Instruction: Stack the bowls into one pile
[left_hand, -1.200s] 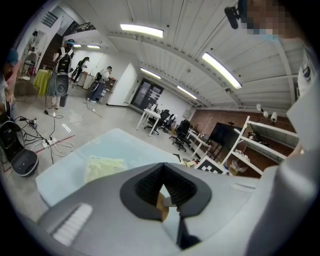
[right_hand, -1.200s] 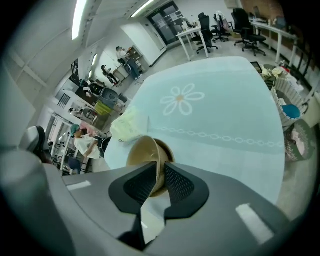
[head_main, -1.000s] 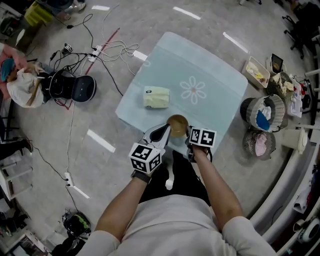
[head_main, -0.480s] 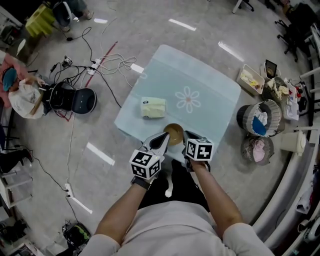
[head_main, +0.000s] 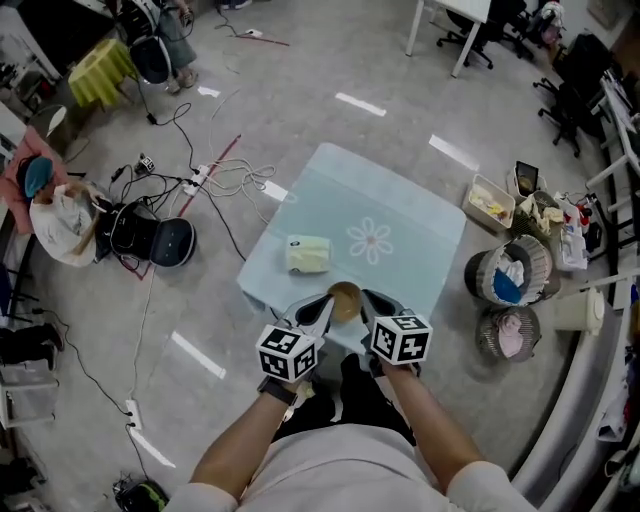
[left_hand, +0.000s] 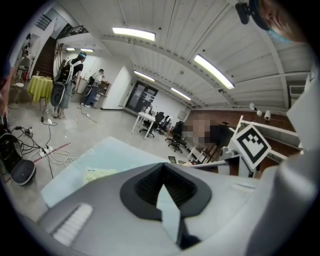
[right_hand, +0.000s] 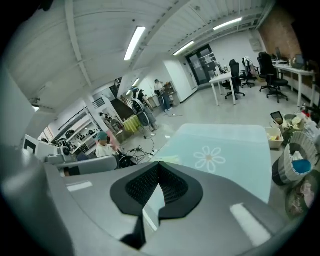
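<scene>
One brown bowl (head_main: 345, 299) sits on the pale blue tablecloth (head_main: 410, 200) close to its near edge. My left gripper (head_main: 321, 305) is just left of the bowl and my right gripper (head_main: 377, 301) just right of it, both beside it and not on it. In the left gripper view the left gripper (left_hand: 166, 202) has its jaws together with only a thin slit and nothing held. The right gripper (right_hand: 151, 200) looks the same in its own view. Both gripper cameras tilt upward, so neither shows the bowl. I see no other bowl.
A folded yellow-green cloth (head_main: 307, 254) lies on the table left of the flower print (head_main: 370, 240). Two baskets (head_main: 507, 272) (head_main: 507, 331) and a tray (head_main: 488, 203) stand on the floor at the right. Cables (head_main: 225, 180) and a black round device (head_main: 172, 242) lie at the left.
The head view has risen and pulled back, so the table looks smaller. Both grippers have drawn slightly toward me. The bowl stays near the table's front edge.
</scene>
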